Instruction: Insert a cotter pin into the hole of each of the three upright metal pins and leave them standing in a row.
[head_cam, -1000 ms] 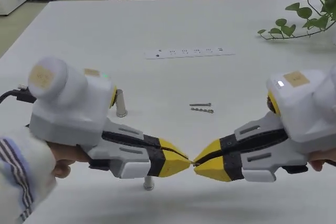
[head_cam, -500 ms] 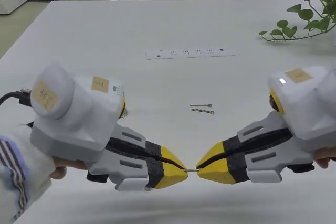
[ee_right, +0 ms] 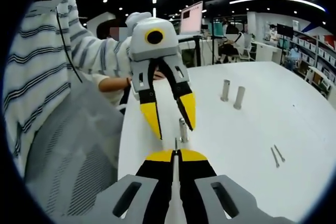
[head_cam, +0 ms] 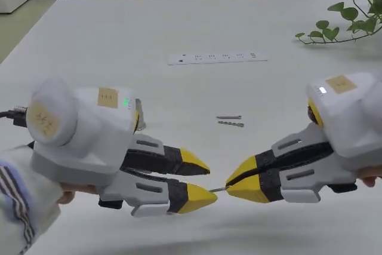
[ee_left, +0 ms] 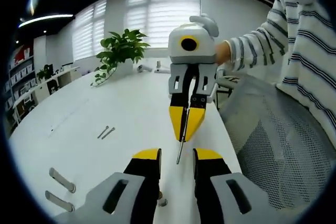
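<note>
The right gripper (head_cam: 229, 185) is clamped shut on a thin silver cotter pin (head_cam: 219, 189), held level above the white table (head_cam: 179, 22). Its free end is pointed into the gap of the left gripper (head_cam: 212, 181), whose yellow-tipped jaws are spread wide, nothing gripped. In the right gripper view, a short upright grey metal pin (ee_right: 182, 129) is seen standing just beyond the held pin, under the left gripper's jaws. A second metal pin (ee_right: 225, 90) and third metal pin (ee_right: 239, 97) are stood side by side, well apart from it. Two spare cotter pins (head_cam: 230, 121) are laid flat mid-table.
</note>
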`<state>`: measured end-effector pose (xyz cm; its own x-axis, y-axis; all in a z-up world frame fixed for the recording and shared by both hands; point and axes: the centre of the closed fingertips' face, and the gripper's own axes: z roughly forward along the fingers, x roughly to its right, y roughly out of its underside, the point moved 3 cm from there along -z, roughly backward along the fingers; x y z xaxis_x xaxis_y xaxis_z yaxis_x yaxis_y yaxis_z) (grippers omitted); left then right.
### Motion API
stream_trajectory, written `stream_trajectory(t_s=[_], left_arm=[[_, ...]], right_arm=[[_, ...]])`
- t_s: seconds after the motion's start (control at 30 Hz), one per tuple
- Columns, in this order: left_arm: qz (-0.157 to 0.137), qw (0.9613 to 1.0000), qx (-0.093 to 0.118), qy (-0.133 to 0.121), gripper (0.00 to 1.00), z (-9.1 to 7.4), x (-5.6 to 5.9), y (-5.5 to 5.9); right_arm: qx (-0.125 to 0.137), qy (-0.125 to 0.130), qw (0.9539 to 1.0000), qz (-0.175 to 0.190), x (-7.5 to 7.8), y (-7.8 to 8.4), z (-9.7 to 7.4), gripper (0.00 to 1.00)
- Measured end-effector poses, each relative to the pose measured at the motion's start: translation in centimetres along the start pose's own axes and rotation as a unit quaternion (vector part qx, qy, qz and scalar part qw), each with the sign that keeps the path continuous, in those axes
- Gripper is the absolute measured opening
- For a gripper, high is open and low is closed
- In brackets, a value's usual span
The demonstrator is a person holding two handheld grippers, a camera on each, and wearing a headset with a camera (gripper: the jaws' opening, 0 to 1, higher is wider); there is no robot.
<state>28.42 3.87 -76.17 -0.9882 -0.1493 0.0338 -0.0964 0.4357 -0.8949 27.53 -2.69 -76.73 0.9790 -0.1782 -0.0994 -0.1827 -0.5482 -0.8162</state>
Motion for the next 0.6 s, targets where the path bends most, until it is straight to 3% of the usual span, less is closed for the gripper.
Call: stream_trajectory(t_s=[0.13,0.3,0.4,0.6], left_arm=[[-0.002,0.9995,-0.015,-0.029,0.25,-0.7,-0.8,1.3],[-0.036,0.9976,-0.025,-0.055,0.24,-1.7,-1.3,3.1],[-0.053,0.9957,-0.032,-0.069,0.23,-2.0,-1.7,4.1],[-0.06,0.9948,-0.038,-0.072,0.19,-1.9,-1.9,5.2]], right_arm=[[-0.01,0.019,0.9998,-0.004,0.6,0.4,0.4,0.04],[-0.011,0.033,0.9994,-0.005,0.7,0.3,1.3,0.04],[-0.003,0.032,0.9995,-0.004,0.7,0.1,1.8,0.04],[0.025,0.036,0.9991,0.003,0.9,-0.6,2.4,0.04]])
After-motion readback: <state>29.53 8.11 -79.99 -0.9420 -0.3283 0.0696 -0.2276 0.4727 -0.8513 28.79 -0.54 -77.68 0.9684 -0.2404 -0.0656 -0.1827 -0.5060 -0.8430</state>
